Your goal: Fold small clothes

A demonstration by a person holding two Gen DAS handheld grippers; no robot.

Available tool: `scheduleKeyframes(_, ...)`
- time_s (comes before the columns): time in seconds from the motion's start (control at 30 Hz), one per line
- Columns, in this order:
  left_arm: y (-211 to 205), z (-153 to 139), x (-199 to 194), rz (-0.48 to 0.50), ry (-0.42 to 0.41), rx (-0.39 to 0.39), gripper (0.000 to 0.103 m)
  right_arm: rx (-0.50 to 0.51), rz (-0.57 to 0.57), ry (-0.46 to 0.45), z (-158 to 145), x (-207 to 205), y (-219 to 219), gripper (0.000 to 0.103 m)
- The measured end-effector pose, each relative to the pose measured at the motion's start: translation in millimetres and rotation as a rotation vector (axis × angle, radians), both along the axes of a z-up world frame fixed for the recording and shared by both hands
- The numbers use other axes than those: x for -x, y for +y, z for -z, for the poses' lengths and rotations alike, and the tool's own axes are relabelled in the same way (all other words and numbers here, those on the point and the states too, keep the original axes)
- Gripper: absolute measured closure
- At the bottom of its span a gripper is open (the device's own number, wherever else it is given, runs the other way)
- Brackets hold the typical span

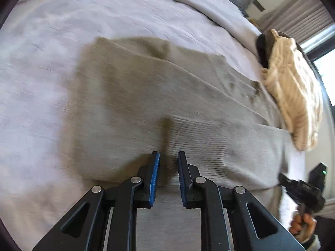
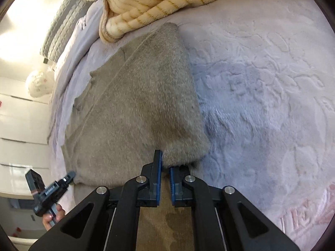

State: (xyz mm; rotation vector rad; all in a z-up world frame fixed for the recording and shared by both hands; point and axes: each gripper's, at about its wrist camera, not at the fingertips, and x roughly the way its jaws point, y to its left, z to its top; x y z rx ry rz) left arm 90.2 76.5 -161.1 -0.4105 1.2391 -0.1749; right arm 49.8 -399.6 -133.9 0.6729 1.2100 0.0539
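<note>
On the bed (image 2: 261,79), near its edge, the grey-brown garment (image 2: 136,104) lies spread over the pale embossed cover, partly folded: in the right wrist view one long flap is already turned over the body, with a straight fold line running its length, and a sleeve or side panel still sticks out toward the bed's edge. Both tools grip the near hem: the left gripper (image 1: 168,156) has its fingers drawn close with a ridge of cloth pinched up between them, and the right gripper (image 2: 165,163) is clenched on the near corner of the folded flap. By my reading the widthwise fold is done or nearly so, and the lengthwise fold, bringing the hem up toward the far end, is left. Open cover lies wide on the inner side of the bed, so there is room to swing that way. A striped cream blanket (image 2: 167,2) touches the garment's far end, and the bed's edge is close along the other side, which limits travel there.
</note>
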Motion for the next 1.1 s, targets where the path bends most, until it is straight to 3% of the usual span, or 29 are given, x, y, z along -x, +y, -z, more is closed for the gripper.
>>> scheduleKeyframes(0.13, 15.9, -8.7, 0.5, -0.015, -0.001, -0.054, 0.084, 0.112, -0.070, -0.071, -28.9, 13.4, 11.9, 0.083)
scheduleKeyframes(0.17, 17.3, -12.2, 0.5, -0.014, -0.007, -0.060, 0.084, 0.125, -0.073, -0.091, -36.6, 17.1, 7.6, 0.070)
scheduleKeyframes(0.2, 17.7, -14.5, 0.5, -0.013, -0.012, -0.059, 0.084, 0.146, -0.065, -0.123, -45.9, 17.1, 1.4, 0.048)
scheduleKeyframes(0.27, 16.6, -17.5, 0.8, -0.007, -0.022, -0.050, 0.084, 0.153, -0.034, -0.148, -51.3, 8.4, -10.1, 0.039)
scheduleKeyframes(0.47, -22.1, -16.6, -7.7, 0.047, -0.032, -0.050, 0.084, -0.056, 0.117, -0.099, -14.0, -50.6, -52.3, 0.043)
scheduleKeyframes(0.53, -33.9, -13.7, -10.6, 0.057, -0.028, -0.055, 0.084, -0.150, 0.107, -0.071, 3.3, -70.5, -51.4, 0.057)
scheduleKeyframes(0.57, -39.1, -10.7, -12.1, 0.060, -0.022, -0.059, 0.084, -0.152, 0.094, -0.056, 7.0, -76.0, -48.9, 0.087)
scheduleKeyframes(0.6, -42.3, -9.2, -12.5, 0.062, -0.018, -0.063, 0.084, -0.119, 0.068, -0.038, 7.4, -82.2, -43.3, 0.094)
scheduleKeyframes(0.73, -49.4, -6.8, -14.0, 0.070, -0.026, -0.084, 0.084, 0.104, 0.005, -0.123, -24.2, -78.8, -25.9, 0.094)
scheduleKeyframes(0.8, -54.7, -5.5, -18.9, 0.079, -0.029, -0.082, 0.084, 0.162, 0.031, -0.100, -20.8, -77.8, -32.4, 0.095)
scheduleKeyframes(0.93, -62.3, -0.1, -32.3, 0.097, -0.042, -0.115, 0.084, 0.085, 0.115, -0.034, 10.8, -72.5, -54.5, 0.094)
scheduleKeyframes(1.1, -52.1, -7.7, -37.6, 0.083, -0.052, -0.144, 0.084, 0.141, 0.140, -0.028, -8.1, -56.5, -48.8, 0.094)
